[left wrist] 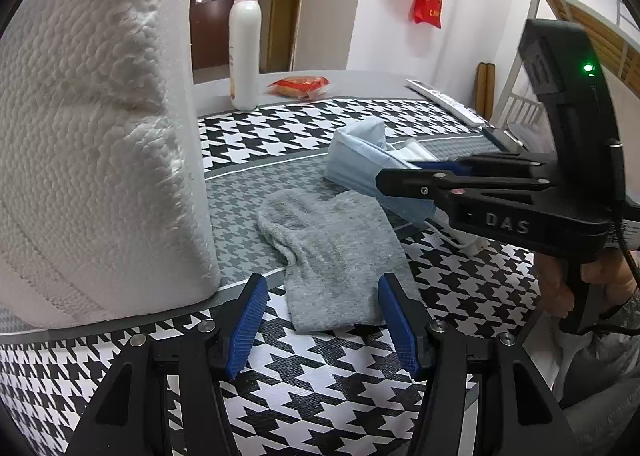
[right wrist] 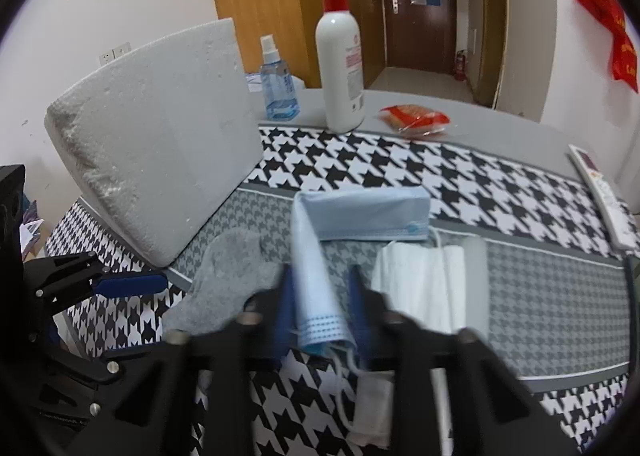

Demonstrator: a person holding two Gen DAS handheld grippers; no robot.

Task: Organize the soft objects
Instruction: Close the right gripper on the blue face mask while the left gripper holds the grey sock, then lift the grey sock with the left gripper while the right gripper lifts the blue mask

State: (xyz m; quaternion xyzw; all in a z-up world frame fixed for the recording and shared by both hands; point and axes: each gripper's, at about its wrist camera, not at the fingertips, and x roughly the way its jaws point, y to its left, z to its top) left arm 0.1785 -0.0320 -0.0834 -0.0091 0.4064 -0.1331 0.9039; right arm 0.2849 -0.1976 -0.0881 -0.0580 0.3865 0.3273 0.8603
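the table [left wrist: 360,396] carries a houndstooth cloth, and on its left side a big pack of white paper towels [left wrist: 100,127] stands on edge. in front of that pack, near the middle, lies a grey sock [left wrist: 340,252], flat, its long axis running from the toe at the far left toward the cuff at the near right, straight between the fingers of the left claw [left wrist: 324,320].

just right of the sock lies the blue face mask [right wrist: 316,276], partly folded: one half lies crosswise farther back, the other runs toward the right camera, so its long axis lines up with the right claw [right wrist: 320,308]. that claw is clamped on the near strip of the mask, blue pads on either side, the ear loop trailing below. a white mask [right wrist: 424,280] lies flat just right of it, touching or nearly so.

the left claw hangs half open and holds nothing, the sock's cuff just ahead of its tips. the right hand has the mask; the left is nearer the sock. any lift of the mask would likely drag its far fold along.
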